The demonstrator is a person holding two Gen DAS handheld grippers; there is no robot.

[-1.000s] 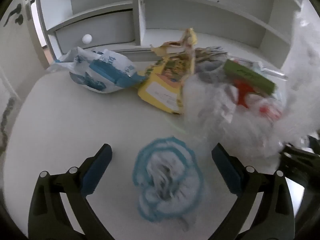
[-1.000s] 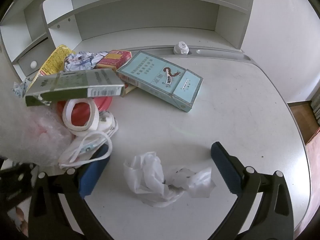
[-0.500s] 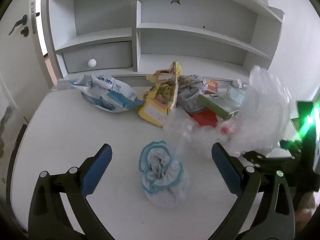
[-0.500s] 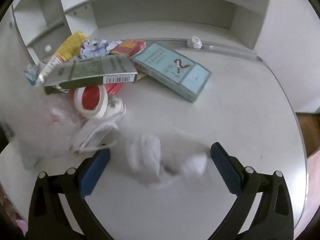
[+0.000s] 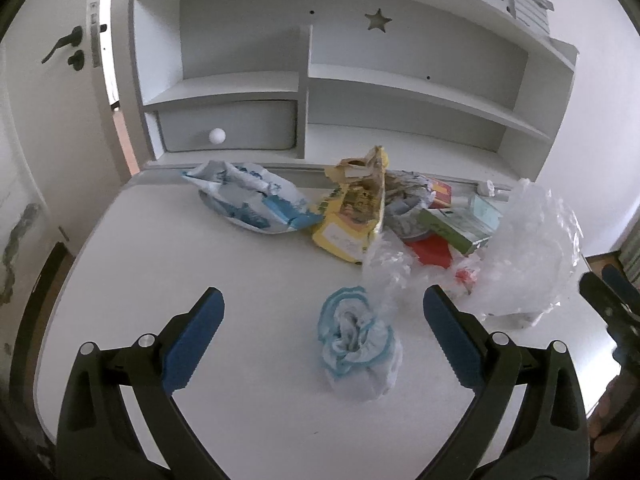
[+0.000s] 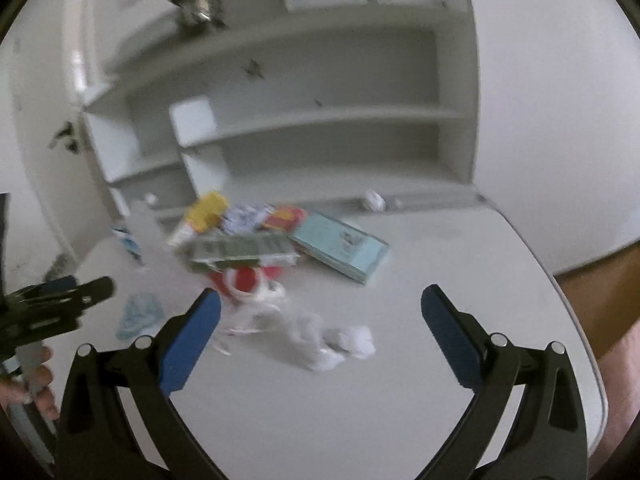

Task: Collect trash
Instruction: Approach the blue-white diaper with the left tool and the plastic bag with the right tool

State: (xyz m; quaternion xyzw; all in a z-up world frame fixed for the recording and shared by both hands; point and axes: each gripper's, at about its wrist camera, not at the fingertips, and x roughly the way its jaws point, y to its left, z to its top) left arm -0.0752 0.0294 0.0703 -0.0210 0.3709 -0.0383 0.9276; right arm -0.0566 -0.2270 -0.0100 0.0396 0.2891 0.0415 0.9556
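Note:
Trash lies on a white desk [image 5: 200, 280]. A crumpled blue-edged cloth wad [image 5: 356, 340] sits just ahead of my open, empty left gripper [image 5: 320, 320]. A clear plastic bag [image 5: 524, 256] stands to its right. Behind are a blue-white bag [image 5: 256, 200], a yellow snack bag [image 5: 352, 216], a green box [image 5: 444, 228] and a red lid [image 5: 432, 250]. In the blurred right wrist view my right gripper [image 6: 320, 312] is open and empty above crumpled white paper [image 6: 332, 344]. A teal carton [image 6: 340, 252] lies beyond it. The left gripper also shows there [image 6: 68, 296].
A white shelf unit [image 5: 360, 92] with a drawer and round knob [image 5: 217, 135] stands at the desk's back. A door with a dark handle [image 5: 60, 46] is at the left. The desk's right edge [image 6: 560, 300] drops to a wooden floor.
Both grippers have pulled back and up from the desk, so more shelf shows. The clear plastic bag has dropped to the desk at the right. Both grippers stay open.

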